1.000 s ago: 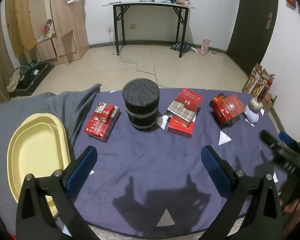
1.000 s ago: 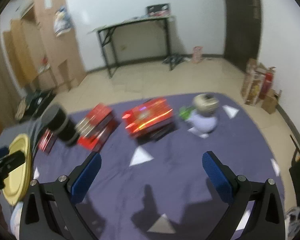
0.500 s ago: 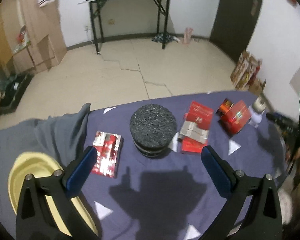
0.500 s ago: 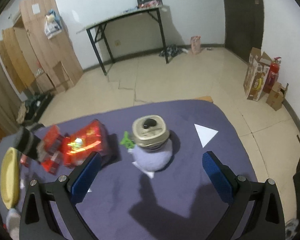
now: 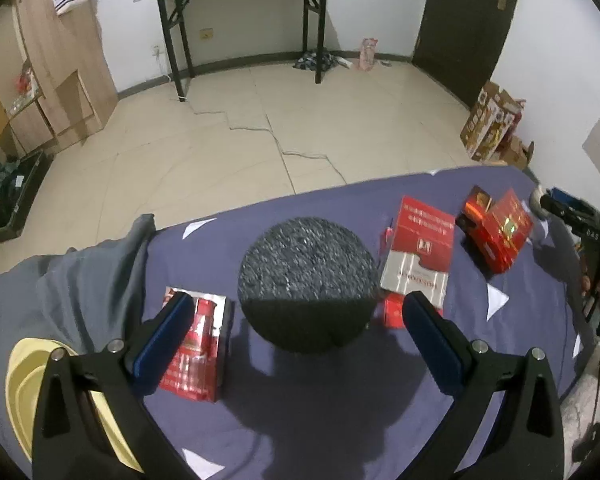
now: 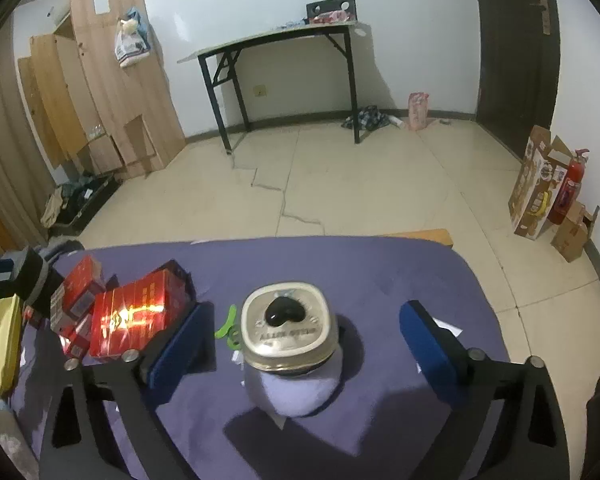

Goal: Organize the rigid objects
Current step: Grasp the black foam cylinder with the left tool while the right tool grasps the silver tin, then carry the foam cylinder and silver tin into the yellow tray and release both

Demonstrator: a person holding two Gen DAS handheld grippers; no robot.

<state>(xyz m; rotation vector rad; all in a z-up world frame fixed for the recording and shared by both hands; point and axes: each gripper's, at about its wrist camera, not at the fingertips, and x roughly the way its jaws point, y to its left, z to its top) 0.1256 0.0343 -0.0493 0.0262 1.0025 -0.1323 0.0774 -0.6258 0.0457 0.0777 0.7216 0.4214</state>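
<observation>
The left tongs (image 5: 296, 320) are spread wide around a dark round cylinder (image 5: 306, 276) that stands upright on the purple-covered table (image 5: 340, 412); the pads are kept apart from its sides. The right tongs (image 6: 304, 332) are also held wide, having just been narrowed a little, with a pale jar (image 6: 290, 344) with a gold lid between them, seemingly untouched. Red boxes (image 6: 134, 314) are seen left of the jar, and a yellow tray (image 5: 24, 392) lies at the table's left edge.
</observation>
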